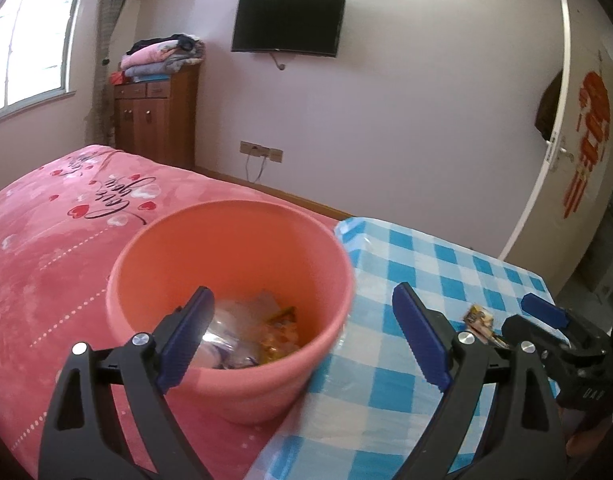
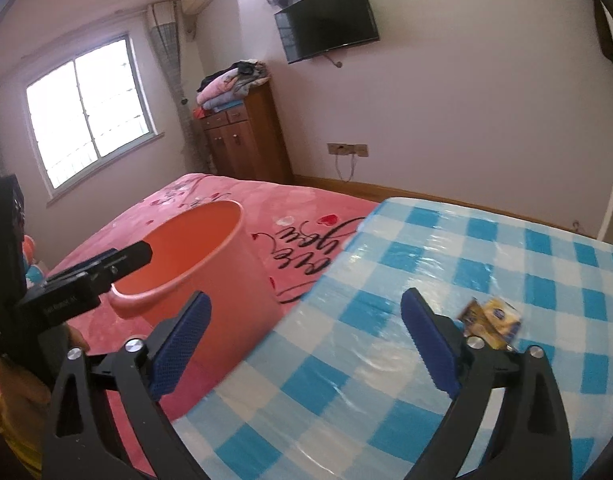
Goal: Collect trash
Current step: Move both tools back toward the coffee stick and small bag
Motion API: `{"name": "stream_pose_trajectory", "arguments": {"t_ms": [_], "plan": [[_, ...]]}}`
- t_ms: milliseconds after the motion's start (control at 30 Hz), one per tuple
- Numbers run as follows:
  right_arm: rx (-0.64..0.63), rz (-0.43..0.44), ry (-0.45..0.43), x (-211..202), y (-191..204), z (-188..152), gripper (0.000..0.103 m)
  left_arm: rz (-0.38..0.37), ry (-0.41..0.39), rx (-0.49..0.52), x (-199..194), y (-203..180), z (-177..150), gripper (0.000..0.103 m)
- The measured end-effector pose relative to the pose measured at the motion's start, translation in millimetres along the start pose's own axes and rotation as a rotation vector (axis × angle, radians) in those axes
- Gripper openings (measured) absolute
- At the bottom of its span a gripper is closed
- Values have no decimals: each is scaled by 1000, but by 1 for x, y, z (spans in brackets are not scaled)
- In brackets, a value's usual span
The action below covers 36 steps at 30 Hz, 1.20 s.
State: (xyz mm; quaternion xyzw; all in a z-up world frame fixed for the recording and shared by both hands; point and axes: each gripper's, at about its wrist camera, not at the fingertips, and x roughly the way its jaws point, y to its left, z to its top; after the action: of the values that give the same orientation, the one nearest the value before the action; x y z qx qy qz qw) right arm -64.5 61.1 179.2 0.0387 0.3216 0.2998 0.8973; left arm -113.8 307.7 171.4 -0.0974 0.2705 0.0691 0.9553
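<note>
Blurred yellow wrapper (image 2: 492, 320), partly hidden behind the right hand-held gripper (image 2: 306, 344).

A: Where does the light come from?
B: Daylight through the window (image 2: 88, 114), blown out white at the left of both frames.
A: Any glare?
B: Sheen on the checked plastic cloth (image 2: 458, 280). Soft blur overall; fisheye bends walls, and the corners go black.

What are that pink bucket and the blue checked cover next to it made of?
The pink bucket looks like moulded plastic: smooth, one even colour, thin rolled rim, dull sheen. The blue checked cover seems to be plastic or oilcloth sheeting, since it shows glossy wrinkled highlights; cloth under a clear film cannot be ruled out.
</note>
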Motion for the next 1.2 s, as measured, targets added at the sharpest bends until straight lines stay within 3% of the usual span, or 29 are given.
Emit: {"name": "stream_pose_trajectory", "arguments": {"t_ms": [700,1200], "plan": [[52,-164,-29,-45,-65,-51,95,-85,83,115,5,-83,-31,91],[87,-248,-45,-57,-111,-79,95,-100,163,194,29,-141,-52,91]]}}
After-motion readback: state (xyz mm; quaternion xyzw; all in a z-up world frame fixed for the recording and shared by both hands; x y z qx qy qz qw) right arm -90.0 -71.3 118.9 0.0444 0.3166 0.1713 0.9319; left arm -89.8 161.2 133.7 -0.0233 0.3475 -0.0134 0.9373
